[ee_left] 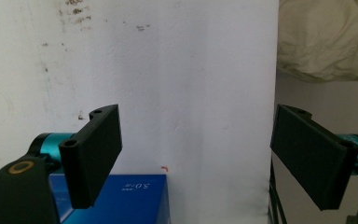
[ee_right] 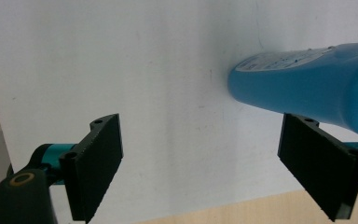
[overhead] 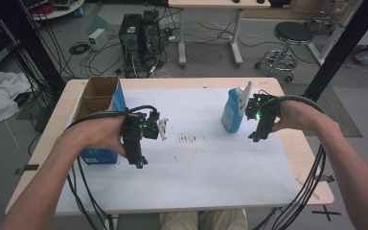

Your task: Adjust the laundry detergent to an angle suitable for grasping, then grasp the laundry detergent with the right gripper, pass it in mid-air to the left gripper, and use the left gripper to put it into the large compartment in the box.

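A blue spray bottle [overhead: 231, 112] with a white trigger head stands upright on the white sheet [overhead: 196, 163], right of centre. My right gripper [overhead: 256, 137] hovers just to its right, jaws open and empty. In the right gripper view the bottle [ee_right: 307, 86] lies across the upper right, beside the right jaw but not between the open jaws of my right gripper [ee_right: 200, 144]. My left gripper [overhead: 139, 162] hangs over the sheet's left part, beside the box, open and empty. The left gripper view has my left gripper [ee_left: 198, 140] open over bare sheet.
An open cardboard box [overhead: 98, 91] with blue sides stands at the table's left edge; its blue side [ee_left: 121, 200] is under the left jaw. Dark smudges [overhead: 189, 139] mark the sheet's middle. Cables trail off the table's front. Computers, a stool and a desk stand beyond the table.
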A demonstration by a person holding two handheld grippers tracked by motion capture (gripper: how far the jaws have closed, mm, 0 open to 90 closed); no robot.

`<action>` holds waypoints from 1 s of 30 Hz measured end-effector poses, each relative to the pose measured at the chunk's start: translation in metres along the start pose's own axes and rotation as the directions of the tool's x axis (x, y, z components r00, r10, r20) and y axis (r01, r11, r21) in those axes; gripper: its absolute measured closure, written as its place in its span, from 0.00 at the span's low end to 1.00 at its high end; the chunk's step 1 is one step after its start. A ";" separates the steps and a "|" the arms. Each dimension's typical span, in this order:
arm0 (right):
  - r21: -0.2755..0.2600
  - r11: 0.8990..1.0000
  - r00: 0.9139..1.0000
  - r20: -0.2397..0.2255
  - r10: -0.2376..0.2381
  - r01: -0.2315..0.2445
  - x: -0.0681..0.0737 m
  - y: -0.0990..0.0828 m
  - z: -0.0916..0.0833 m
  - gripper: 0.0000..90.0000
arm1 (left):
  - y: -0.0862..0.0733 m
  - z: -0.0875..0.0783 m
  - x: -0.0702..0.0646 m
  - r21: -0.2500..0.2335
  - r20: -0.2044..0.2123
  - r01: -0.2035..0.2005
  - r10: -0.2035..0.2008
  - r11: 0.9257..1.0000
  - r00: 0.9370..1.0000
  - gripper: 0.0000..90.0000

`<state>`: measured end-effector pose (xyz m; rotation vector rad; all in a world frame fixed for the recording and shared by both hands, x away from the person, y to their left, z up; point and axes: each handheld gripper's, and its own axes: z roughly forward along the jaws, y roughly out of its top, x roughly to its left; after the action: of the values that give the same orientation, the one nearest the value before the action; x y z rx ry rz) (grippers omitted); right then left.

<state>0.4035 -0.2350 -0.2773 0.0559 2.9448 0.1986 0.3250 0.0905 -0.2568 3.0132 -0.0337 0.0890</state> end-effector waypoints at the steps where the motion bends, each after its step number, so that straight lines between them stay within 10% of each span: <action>1: -0.002 1.000 1.000 -0.002 0.001 -0.001 0.000 0.001 0.000 0.14 | 0.000 0.000 0.000 0.000 -0.001 -0.001 0.001 1.000 1.000 0.18; 18: 0.020 1.000 1.000 0.009 0.018 -0.018 0.005 -0.003 0.001 0.14 | 0.006 0.008 0.008 -0.002 0.013 -0.019 0.019 1.000 1.000 0.18; 30: 0.061 0.986 0.988 0.003 0.156 -0.156 0.002 -0.008 0.003 0.14 | 0.010 0.007 0.006 -0.004 0.008 -0.029 0.029 1.000 1.000 0.18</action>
<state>0.4015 -0.2429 -0.2815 0.2963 2.9484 0.1313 0.3314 0.0796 -0.2625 3.0098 -0.0781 0.0793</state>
